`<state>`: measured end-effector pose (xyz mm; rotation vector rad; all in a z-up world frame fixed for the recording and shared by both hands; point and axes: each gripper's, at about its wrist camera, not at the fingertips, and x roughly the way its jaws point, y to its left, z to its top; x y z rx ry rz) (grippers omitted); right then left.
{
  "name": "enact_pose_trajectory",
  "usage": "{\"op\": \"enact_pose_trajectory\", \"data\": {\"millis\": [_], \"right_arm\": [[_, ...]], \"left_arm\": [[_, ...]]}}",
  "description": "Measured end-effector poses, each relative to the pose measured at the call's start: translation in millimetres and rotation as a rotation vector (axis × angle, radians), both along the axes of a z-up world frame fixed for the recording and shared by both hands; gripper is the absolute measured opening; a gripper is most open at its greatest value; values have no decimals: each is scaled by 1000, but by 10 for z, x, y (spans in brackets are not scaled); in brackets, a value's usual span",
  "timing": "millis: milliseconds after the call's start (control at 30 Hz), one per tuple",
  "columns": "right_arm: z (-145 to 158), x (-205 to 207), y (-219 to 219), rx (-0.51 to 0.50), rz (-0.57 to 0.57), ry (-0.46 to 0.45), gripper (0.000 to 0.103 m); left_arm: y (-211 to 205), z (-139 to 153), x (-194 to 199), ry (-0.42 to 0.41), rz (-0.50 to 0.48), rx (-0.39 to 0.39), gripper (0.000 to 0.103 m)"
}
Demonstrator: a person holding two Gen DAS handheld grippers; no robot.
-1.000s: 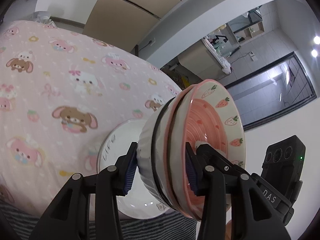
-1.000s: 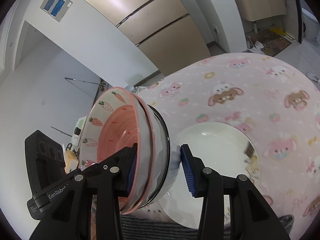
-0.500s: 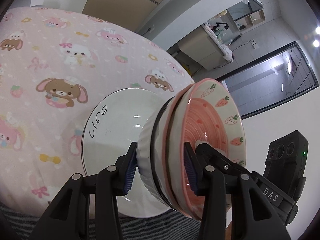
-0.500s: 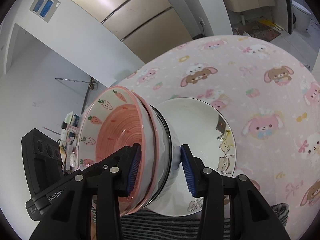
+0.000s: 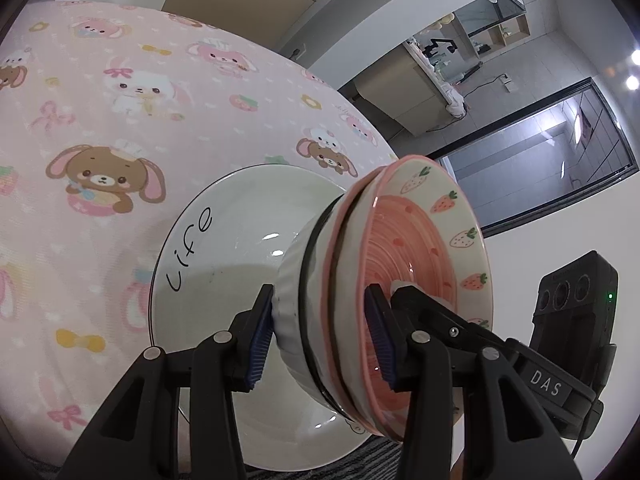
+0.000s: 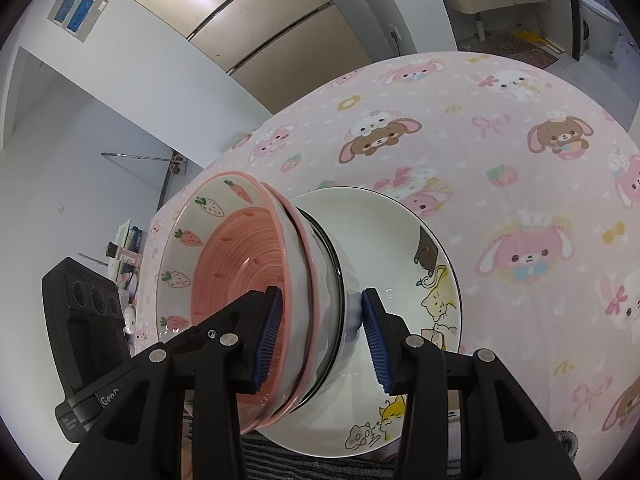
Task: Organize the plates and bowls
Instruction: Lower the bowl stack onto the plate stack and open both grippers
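A stack of nested bowls hangs tilted between both grippers: pink strawberry-print bowls point(image 5: 412, 264) sit inside a white ribbed bowl point(image 5: 292, 280) with a black rim. My left gripper point(image 5: 320, 340) is shut on the stack's wall on one side, one pad inside and one outside. My right gripper point(image 6: 322, 340) is shut on the opposite side of the pink strawberry bowls point(image 6: 232, 264) and the white bowl point(image 6: 332, 280). Just below lies a white plate point(image 5: 208, 272) with "life" written on it and cat drawings on its rim point(image 6: 436, 276). Whether the stack touches the plate I cannot tell.
The plate rests on a round table under a pink bunny-print cloth point(image 5: 100, 120) point(image 6: 520, 140). A striped dark cloth point(image 6: 328, 464) lies at the near edge. Each view shows the other gripper's black body point(image 5: 576, 320) point(image 6: 84, 320). Cabinets and a tiled room lie beyond.
Both grippers have come down with the bowl stack toward the white plate, which now looks larger and closer under the stack. The grips have not changed.
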<state>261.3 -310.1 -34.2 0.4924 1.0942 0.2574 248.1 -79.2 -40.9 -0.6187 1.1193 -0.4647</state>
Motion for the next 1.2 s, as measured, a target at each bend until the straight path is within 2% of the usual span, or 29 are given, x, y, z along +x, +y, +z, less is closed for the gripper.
{"op": "enact_pose_trajectory", "data": {"millis": [500,933,1200], "right_arm": [[-153,18,-42,13,3,8,44],[-197,14,-91,56,3,0,44],[-152,-1,-47,34,6,-25,44]], "left_arm": [[-112,26,-28,-63,-15,89,43],[-157,37,-62,-150,9,132,44],[-105,22,-50,-164,24,136,44]]}}
